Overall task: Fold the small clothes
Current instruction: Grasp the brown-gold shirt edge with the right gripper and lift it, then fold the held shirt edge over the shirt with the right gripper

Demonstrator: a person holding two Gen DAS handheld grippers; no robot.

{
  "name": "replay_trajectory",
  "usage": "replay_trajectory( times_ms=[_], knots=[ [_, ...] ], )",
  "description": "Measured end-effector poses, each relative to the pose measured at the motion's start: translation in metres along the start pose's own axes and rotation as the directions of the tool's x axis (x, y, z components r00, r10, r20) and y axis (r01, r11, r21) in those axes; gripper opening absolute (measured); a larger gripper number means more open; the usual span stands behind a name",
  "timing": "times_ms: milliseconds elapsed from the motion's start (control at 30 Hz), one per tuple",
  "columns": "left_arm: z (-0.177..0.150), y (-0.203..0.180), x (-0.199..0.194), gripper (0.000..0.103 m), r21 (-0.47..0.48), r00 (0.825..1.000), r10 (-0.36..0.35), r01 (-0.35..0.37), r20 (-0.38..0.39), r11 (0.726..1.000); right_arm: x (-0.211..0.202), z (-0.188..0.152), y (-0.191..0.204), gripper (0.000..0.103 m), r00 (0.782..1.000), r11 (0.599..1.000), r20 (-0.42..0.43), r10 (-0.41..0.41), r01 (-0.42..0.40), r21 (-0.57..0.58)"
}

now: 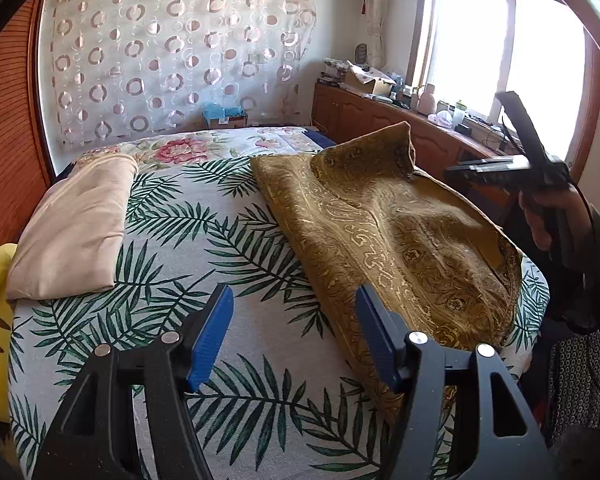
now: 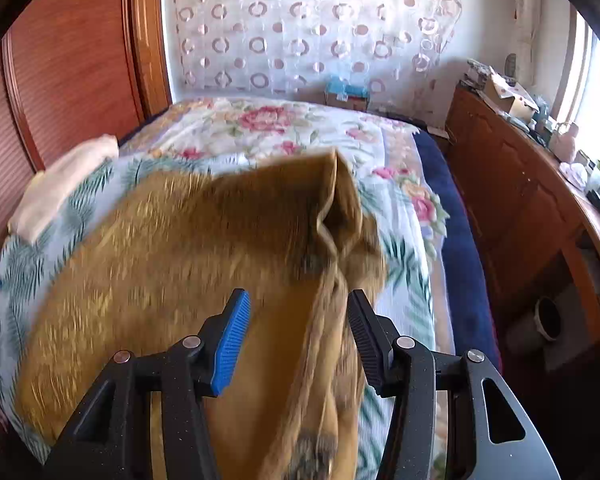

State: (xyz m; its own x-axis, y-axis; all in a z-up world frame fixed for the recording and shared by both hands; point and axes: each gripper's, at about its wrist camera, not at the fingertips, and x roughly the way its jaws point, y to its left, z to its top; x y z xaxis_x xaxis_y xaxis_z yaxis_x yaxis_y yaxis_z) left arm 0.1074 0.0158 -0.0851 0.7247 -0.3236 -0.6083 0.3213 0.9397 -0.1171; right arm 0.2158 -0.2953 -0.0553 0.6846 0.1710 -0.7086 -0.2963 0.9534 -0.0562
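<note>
1. Two claws, both spread and holding nothing: my left gripper [image 1: 294, 336] hovers over the palm-leaf bedspread [image 1: 204, 248], my right gripper [image 2: 298, 340] stands open with a raised fold of cloth between its pads, untouched.
2. Landmark: the brown paisley garment [image 1: 384, 232], lying on the bedspread, long axis running from my near edge toward the headboard wall.
3. My left gripper sits at the garment's near left corner; the right is over its right edge, nearer the upright flap.
4. Left of the garment lies a folded pink cloth [image 1: 72, 228], well apart.
</note>
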Motion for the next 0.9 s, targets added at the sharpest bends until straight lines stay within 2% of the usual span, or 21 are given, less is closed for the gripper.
replay_trajectory(
  times_ms=[233,333,367,433,467,533,600,733,900],
  knots=[
    [0.000,-0.012,0.007,0.065,0.004,1.000,-0.019,0.019,-0.005,1.000,-0.037,-0.057,0.012,0.053,0.999,0.999,-0.026,0.029,-0.030,-0.028],
    [-0.001,-0.020,0.009,0.065,0.016,1.000,-0.026,0.027,-0.011,1.000,-0.043,-0.069,0.015,0.052,0.998,0.999,-0.047,0.036,-0.038,-0.033],
    [-0.002,-0.022,0.010,0.065,0.020,1.000,-0.028,0.028,-0.014,0.999,-0.042,-0.071,0.014,0.042,0.998,0.999,-0.048,0.030,-0.032,-0.035],
    [-0.002,-0.025,0.010,0.065,0.028,0.999,-0.031,0.032,-0.018,0.999,-0.044,-0.071,0.010,0.032,0.999,0.999,-0.047,0.027,-0.028,-0.022],
    [-0.002,-0.025,0.010,0.065,0.030,0.999,-0.030,0.031,-0.018,0.999,-0.044,-0.074,0.007,0.018,0.999,0.999,-0.040,0.032,-0.032,-0.012],
    [-0.002,-0.026,0.009,0.065,0.031,0.999,-0.028,0.029,-0.019,0.999,-0.046,-0.070,0.003,0.006,0.999,0.999,-0.014,0.034,-0.034,-0.003],
    [-0.002,-0.026,0.008,0.065,0.029,1.000,-0.026,0.027,-0.017,0.999,-0.056,-0.071,0.000,0.003,0.999,0.999,0.030,0.043,-0.043,0.024],
    [-0.002,-0.028,0.008,0.065,0.027,0.999,-0.032,0.032,-0.014,0.999,-0.088,-0.072,-0.011,0.003,0.994,0.998,0.105,-0.020,0.014,0.062],
    [-0.003,-0.032,0.009,0.065,0.031,0.999,-0.039,0.040,-0.016,0.999,-0.082,-0.082,-0.018,0.003,0.999,0.998,0.031,-0.028,0.026,0.060]
  ],
)
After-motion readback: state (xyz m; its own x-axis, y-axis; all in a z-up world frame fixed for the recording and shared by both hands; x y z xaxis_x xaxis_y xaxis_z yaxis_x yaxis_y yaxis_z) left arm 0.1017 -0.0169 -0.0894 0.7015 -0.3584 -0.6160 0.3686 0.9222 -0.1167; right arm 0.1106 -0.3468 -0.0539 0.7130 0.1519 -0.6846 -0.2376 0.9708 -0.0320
